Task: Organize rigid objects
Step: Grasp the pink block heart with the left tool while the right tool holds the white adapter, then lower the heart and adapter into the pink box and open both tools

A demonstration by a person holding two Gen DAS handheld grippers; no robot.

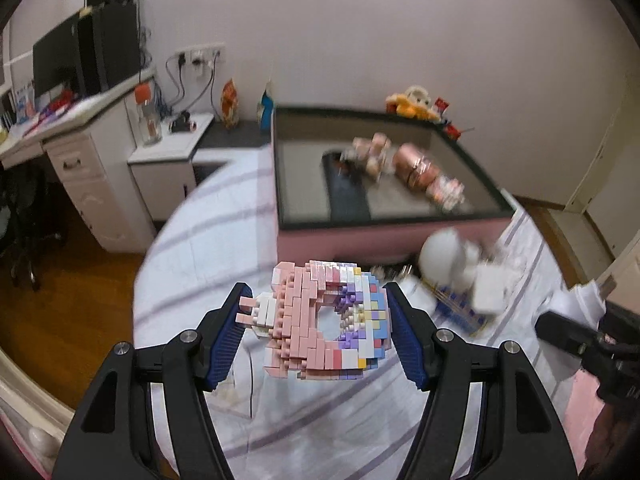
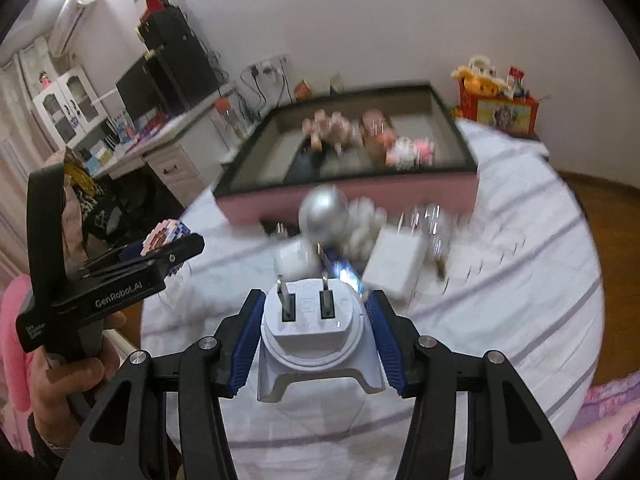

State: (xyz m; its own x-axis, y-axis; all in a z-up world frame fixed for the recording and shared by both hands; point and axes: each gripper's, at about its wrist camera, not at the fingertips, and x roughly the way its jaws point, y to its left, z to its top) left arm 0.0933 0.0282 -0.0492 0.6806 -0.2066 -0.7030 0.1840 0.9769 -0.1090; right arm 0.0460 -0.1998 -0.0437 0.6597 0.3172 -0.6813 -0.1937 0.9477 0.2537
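Observation:
My left gripper (image 1: 316,320) is shut on a pink, purple and white brick-built ring model (image 1: 326,322) and holds it above the bed. It shows from the side in the right wrist view (image 2: 160,246). My right gripper (image 2: 314,320) is shut on a white two-pin plug adapter (image 2: 312,324), pins pointing up and away. Ahead stands a pink box with a dark rim (image 1: 396,222) (image 2: 348,176) holding several toys. A pile of loose things lies before it: a silver ball (image 2: 324,216) and a white charger block (image 2: 394,266).
A white striped sheet (image 2: 500,280) covers the bed. A white desk with drawers, monitor and black boxes (image 1: 80,92) stands at the left. A nightstand (image 1: 172,148) holds a bottle. A plush toy (image 1: 414,104) sits behind the box. Wood floor (image 1: 60,312) lies left.

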